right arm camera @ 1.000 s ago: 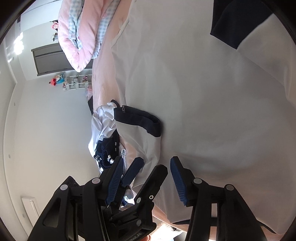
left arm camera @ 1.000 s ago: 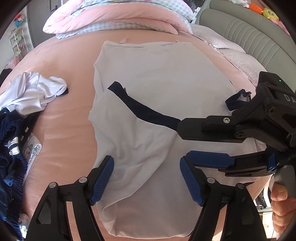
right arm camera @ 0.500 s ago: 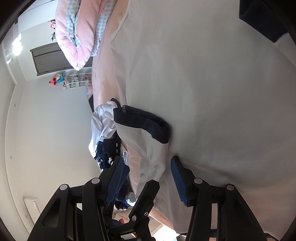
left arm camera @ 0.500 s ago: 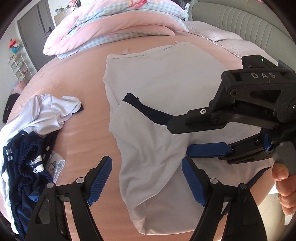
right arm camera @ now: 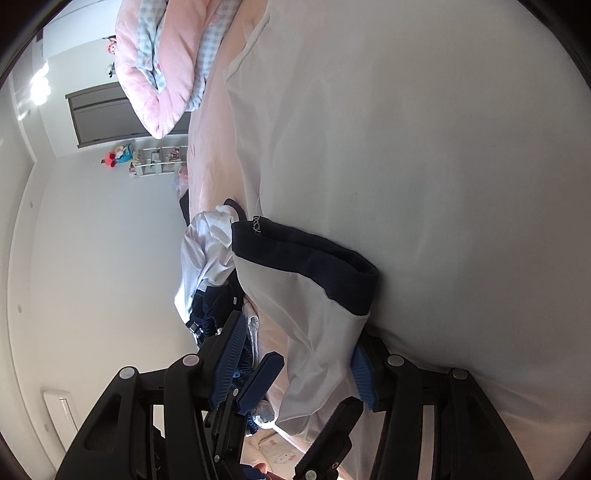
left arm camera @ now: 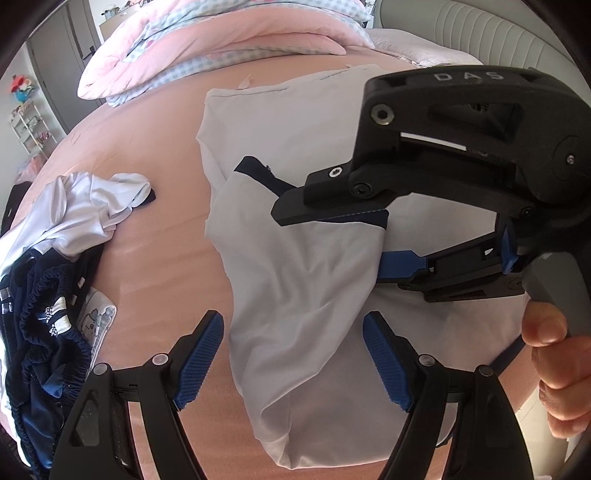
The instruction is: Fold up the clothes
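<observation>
A white shirt (left arm camera: 295, 122) lies spread on the pink bed (left arm camera: 147, 192), its navy-cuffed sleeve (left arm camera: 303, 280) folded across the body. My left gripper (left arm camera: 291, 356) hovers open above the lower part of that sleeve, its blue pads apart on either side. My right gripper (left arm camera: 332, 240) reaches in from the right at the navy cuff (right arm camera: 306, 266). Its upper finger is over the cuff, and its lower pad is under the sleeve's edge. In the right wrist view the right gripper (right arm camera: 295, 365) straddles the sleeve (right arm camera: 314, 332) with a wide gap, and the pads do not press the cloth.
A heap of white and navy clothes (left arm camera: 66, 258) lies on the bed's left side. A pink quilt (left arm camera: 221, 48) is piled at the far end beside a grey padded headboard (left arm camera: 461, 33). A person's hand (left arm camera: 554, 354) holds the right gripper's handle. A toy shelf (right arm camera: 159, 158) stands by the wall.
The right gripper has slid left across the shirt to the sleeve cuff, so the sleeve now sits between its jaws. The left gripper's view has rolled and tilted slightly.
</observation>
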### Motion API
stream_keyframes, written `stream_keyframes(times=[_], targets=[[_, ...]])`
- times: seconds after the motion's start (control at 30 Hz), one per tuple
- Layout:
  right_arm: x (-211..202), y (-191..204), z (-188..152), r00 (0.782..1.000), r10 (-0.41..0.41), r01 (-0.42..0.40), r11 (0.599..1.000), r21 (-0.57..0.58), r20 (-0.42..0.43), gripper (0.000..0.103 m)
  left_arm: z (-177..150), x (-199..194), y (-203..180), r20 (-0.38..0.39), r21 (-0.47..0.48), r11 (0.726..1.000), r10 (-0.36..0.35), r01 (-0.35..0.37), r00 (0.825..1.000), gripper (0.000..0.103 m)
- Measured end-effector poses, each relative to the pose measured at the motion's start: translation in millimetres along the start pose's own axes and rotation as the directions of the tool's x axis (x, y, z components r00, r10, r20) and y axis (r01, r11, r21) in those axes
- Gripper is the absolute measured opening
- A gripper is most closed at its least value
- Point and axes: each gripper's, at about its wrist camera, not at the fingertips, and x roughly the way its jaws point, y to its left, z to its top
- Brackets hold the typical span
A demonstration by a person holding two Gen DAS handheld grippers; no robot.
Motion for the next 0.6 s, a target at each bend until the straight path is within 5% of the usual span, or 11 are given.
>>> stream_keyframes(times=[0.07,0.2,0.6], targets=[[0,-1,0,1.0,-0.007,0.007,1.0,0.004,0.005,0.045,1,2,3,-0.006,-0.014,1.0,0.005,-0.005,1.0,0.077],[-1,-11,1,0.999,-0.03,0.03,0.999,0.027,0.012,0.012,2,3,6,-0.006,-0.025,1.0,0.016,-0.016,1.0,0.077],[-11,5,1,0.998,0.049,-0.049,0.999,0.0,0.024,0.009,9,10,7,-0.002,-0.091,0.996,-0.007,0.007,1.0,0.077]])
